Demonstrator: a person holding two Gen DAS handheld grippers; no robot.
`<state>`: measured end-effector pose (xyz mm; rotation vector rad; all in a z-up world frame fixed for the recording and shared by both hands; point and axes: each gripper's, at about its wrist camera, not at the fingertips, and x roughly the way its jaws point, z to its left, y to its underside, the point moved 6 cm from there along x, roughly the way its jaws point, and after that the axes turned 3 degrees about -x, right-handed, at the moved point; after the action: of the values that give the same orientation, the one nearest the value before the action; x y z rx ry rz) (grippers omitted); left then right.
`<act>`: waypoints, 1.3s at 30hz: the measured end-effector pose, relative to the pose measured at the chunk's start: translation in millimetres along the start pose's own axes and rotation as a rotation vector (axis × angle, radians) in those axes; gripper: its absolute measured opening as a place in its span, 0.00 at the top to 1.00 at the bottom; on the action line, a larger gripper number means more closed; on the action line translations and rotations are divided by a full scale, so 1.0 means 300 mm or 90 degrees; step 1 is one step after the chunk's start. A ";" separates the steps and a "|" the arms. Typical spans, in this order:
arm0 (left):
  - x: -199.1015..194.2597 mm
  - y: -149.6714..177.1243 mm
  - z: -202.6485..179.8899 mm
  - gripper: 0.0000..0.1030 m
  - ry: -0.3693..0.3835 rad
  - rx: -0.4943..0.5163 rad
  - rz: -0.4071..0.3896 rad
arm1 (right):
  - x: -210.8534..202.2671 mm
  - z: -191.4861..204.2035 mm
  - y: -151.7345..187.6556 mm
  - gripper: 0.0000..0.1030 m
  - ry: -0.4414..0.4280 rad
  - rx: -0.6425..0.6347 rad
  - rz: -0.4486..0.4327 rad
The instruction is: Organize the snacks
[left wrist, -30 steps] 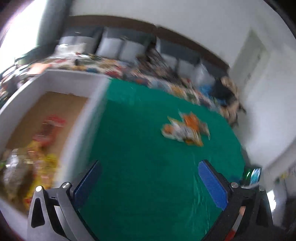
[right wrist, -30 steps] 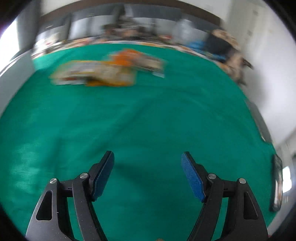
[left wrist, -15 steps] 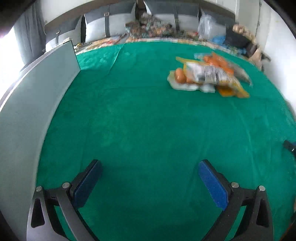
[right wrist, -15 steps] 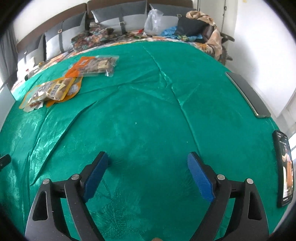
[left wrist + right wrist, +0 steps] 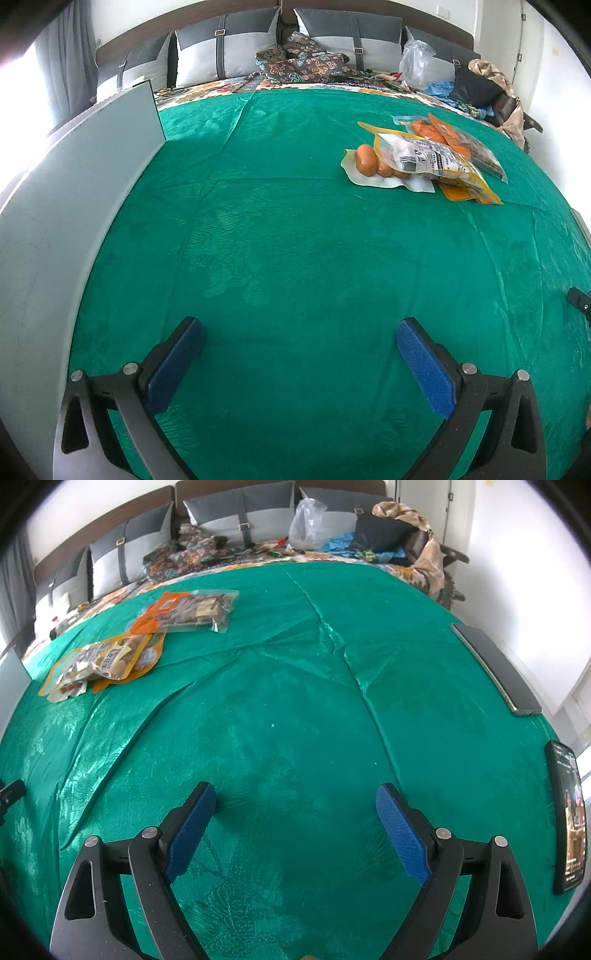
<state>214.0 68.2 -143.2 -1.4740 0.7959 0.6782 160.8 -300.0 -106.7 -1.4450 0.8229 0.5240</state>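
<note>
A small pile of snack packets lies on the green cloth: a yellow packet (image 5: 428,158) over a pack of orange sausages (image 5: 369,164), and an orange packet (image 5: 454,144) behind. In the right wrist view the yellow packet (image 5: 99,661) and the orange packet (image 5: 192,609) sit at the far left. My left gripper (image 5: 299,350) is open and empty, low over the cloth, well short of the pile. My right gripper (image 5: 295,812) is open and empty, over bare cloth to the right of the pile.
A white box wall (image 5: 74,177) stands along the left side. A dark phone (image 5: 495,664) and a lit phone (image 5: 569,819) lie at the cloth's right edge. Pillows (image 5: 229,48), a plastic bag (image 5: 421,62) and clothes lie behind.
The left gripper has swung from looking into the white box with snacks to facing the cloth and the pile. The right gripper turned right, so the pile moved to its far left.
</note>
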 end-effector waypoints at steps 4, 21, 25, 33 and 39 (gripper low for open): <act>0.000 0.000 0.000 0.00 0.000 0.000 0.000 | 0.000 0.000 0.000 0.11 0.000 0.000 0.000; -0.003 0.000 0.000 0.00 0.000 0.000 0.001 | 0.001 0.001 -0.001 0.11 0.000 0.000 0.000; -0.004 0.000 0.001 0.00 0.000 0.000 0.001 | 0.001 0.001 0.000 0.11 0.000 0.000 0.000; -0.005 0.000 0.000 0.00 0.002 0.001 0.001 | 0.001 0.001 0.000 0.11 0.000 0.000 0.000; 0.014 -0.035 -0.034 0.01 0.041 0.058 0.080 | 0.002 0.002 0.000 0.11 0.000 0.000 0.000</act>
<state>224.3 57.6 -139.7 -1.3773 0.9638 0.6820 161.3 -299.5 -107.1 -1.4455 0.8233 0.5239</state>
